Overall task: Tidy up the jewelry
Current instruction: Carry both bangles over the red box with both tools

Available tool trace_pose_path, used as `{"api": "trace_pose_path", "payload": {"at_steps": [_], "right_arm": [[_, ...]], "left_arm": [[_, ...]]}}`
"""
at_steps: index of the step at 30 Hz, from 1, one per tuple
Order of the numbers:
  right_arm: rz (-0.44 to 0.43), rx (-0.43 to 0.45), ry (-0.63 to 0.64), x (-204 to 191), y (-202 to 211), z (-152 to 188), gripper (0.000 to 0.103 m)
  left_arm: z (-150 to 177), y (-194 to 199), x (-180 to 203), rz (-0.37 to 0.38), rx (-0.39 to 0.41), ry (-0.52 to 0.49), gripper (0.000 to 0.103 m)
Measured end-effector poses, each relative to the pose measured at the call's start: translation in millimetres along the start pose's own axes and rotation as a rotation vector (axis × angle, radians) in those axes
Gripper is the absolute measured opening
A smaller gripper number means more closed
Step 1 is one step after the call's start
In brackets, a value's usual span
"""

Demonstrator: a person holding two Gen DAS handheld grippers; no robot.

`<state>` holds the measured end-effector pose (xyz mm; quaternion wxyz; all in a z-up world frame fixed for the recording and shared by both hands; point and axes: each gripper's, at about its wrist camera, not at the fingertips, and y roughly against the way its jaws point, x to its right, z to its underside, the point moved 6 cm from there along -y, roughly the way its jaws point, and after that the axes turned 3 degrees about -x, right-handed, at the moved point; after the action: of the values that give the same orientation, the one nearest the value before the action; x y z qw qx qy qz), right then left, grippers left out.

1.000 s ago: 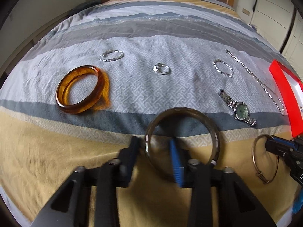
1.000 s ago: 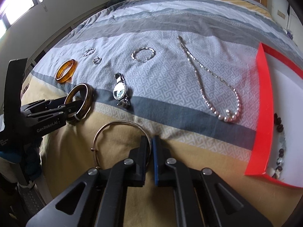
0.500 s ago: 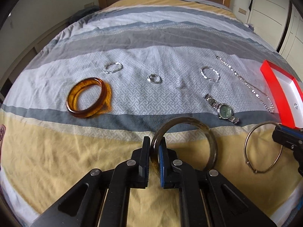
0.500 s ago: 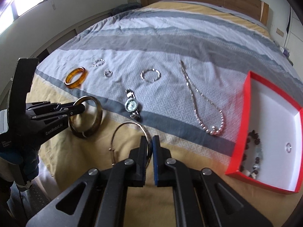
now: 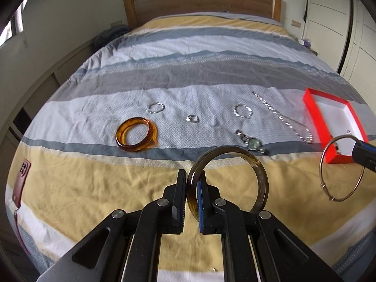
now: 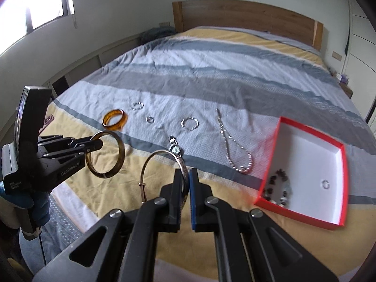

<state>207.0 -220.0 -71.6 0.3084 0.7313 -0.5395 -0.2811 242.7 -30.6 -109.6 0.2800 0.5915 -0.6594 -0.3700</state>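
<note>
Both bangles lifted clear of bed: left gripper clamps dark bangle, right gripper wire bangle.

A second ago your left gripper stood open around the dark bangle lying on the bed; now it has closed on the bangle's rim and lifted it clear of the cover. Your right gripper has raised the thin wire bangle too, carrying it up from the yellow stripe and toward the red box. Both cameras have climbed and pulled back, so the headboard now shows in full.
</note>
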Motion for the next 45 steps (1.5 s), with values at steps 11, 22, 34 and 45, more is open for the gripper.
{"api": "trace_pose_path", "payload": {"at_steps": [11, 22, 34, 45], "right_arm": [[0.062, 0.089, -0.103, 57.2, 63.3, 16.4, 0.005], [0.150, 0.113, -0.206, 149.4, 88.5, 35.2, 0.005], [0.214, 0.079, -0.259, 254.1, 41.6, 9.6, 0.005], [0.216, -0.035, -0.245, 306.4, -47.7, -13.3, 0.005]], "left_arm": [[-9.6, 48.7, 67.6, 0.057, 0.050, -0.099, 0.008], [-41.3, 49.4, 179.7, 0.152, 0.059, -0.222, 0.008], [-95.8, -17.4, 276.8, 0.168, 0.031, -0.308, 0.008], [-124.1, -104.7, 317.8, 0.119, -0.053, -0.331, 0.008]]}}
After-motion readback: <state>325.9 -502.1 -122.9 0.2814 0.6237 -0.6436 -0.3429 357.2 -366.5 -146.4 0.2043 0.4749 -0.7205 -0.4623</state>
